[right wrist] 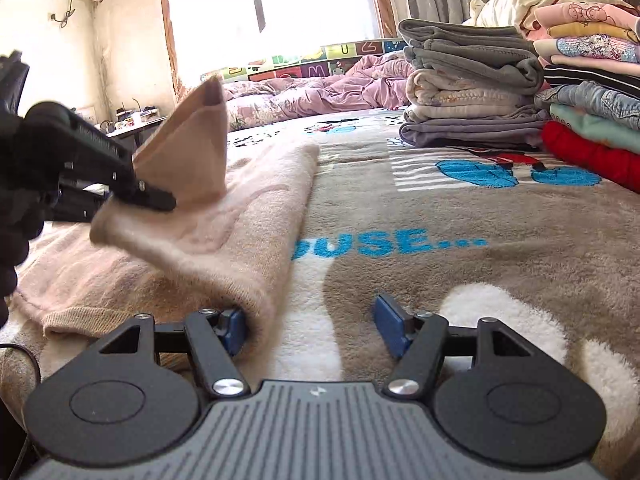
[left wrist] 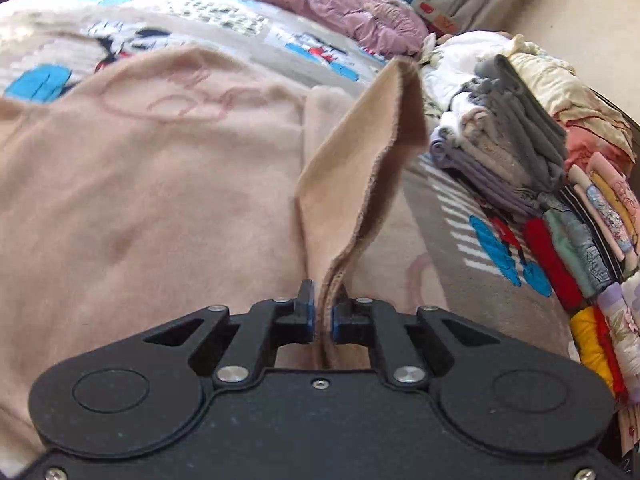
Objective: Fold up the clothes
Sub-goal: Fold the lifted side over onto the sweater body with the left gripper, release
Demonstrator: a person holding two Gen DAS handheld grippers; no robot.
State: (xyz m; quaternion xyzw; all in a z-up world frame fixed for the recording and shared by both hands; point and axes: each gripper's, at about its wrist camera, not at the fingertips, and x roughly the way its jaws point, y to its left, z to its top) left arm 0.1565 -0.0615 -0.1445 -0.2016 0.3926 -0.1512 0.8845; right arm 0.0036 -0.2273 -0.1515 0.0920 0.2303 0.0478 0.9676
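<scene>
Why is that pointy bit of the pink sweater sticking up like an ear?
The left gripper is shut on the pink sweater, lifting a corner so it stands up mid-fold. The right gripper is open at its folded edge. The folded stacks look tidy; nothing else stands out.

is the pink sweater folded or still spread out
Partly folded: the pink sweater lies doubled along one edge, and the left gripper holds a flap raised.

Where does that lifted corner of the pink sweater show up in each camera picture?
Left wrist view: the lifted corner stands centre, rising from the left gripper.
Right wrist view: the lifted corner is upper left, clamped by that gripper.
Shared landmark: the grey folded stack.
</scene>
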